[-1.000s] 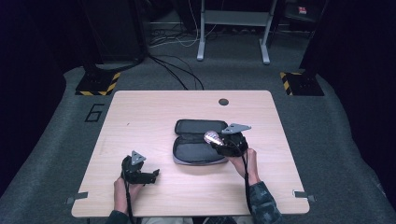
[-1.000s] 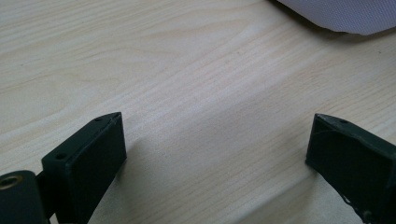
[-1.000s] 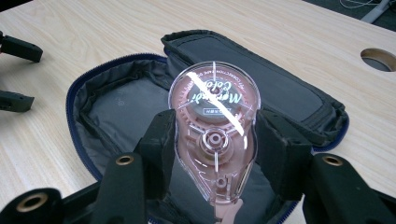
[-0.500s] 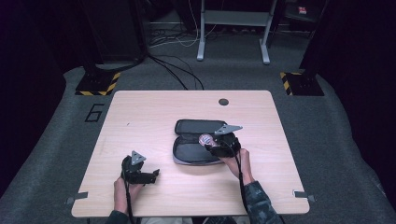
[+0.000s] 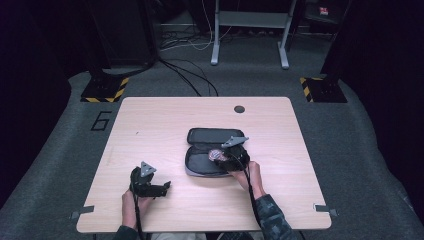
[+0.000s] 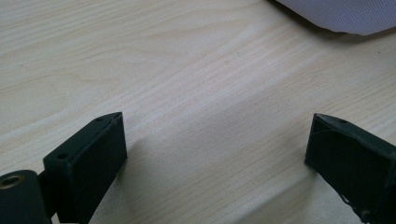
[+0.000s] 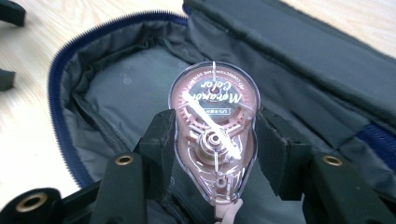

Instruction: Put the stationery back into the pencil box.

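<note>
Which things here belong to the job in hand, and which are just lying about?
Job in hand:
- correction tape, clamped in the right gripper
- open case, beneath the tape

Lying about:
- left gripper, jaws apart over the bare table
- round hole near the table's far edge
- floor cables

Light wood worktop (image 5: 165,125), round cable hole (image 5: 239,109) near its far edge. Grey carpet floor (image 5: 360,150); black cables (image 5: 185,75) upper centre; yellow-black striped bases (image 5: 105,90) upper left and right; grey stand legs (image 5: 248,20) top.
</note>
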Motion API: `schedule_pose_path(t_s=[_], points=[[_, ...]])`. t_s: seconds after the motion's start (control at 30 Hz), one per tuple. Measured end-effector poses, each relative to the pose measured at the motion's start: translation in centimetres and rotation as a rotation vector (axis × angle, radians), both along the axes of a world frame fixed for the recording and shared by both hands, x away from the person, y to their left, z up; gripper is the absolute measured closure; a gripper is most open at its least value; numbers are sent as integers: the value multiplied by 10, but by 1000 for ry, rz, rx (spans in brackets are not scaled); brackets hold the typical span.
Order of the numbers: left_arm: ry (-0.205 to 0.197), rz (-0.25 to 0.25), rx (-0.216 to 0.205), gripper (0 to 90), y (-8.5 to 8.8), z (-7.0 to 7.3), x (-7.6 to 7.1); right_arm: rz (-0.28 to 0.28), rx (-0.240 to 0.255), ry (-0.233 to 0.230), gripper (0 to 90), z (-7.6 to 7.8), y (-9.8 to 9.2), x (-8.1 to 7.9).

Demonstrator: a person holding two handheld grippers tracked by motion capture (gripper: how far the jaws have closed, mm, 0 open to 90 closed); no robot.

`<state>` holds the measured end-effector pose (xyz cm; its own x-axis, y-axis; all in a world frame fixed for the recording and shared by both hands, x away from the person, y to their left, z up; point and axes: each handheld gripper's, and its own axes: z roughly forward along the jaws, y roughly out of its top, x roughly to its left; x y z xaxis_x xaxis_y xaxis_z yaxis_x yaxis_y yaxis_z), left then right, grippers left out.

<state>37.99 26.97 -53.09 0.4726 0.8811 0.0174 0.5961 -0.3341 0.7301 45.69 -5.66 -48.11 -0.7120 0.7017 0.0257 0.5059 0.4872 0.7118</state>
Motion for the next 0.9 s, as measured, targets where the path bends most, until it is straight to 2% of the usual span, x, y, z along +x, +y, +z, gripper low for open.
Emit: schedule_pose_path(t_s=[0.37,0.4,0.6,0.73,0.77,0.9], points=[[-1,2,-3,51,0,0,0,-29,-28,29,495,-12,10,5],[-1,2,-2,51,0,0,0,-28,-35,44,495,-12,10,5],[-1,2,-3,51,0,0,0,-31,-58,69,484,-15,13,6],[-2,3,-2,52,0,0,0,-44,-56,64,330,-14,12,6],[-1,0,1,52,0,0,0,-46,-46,76,296,-13,11,5],[-2,3,-2,52,0,0,0,-35,-29,71,202,-4,7,2]])
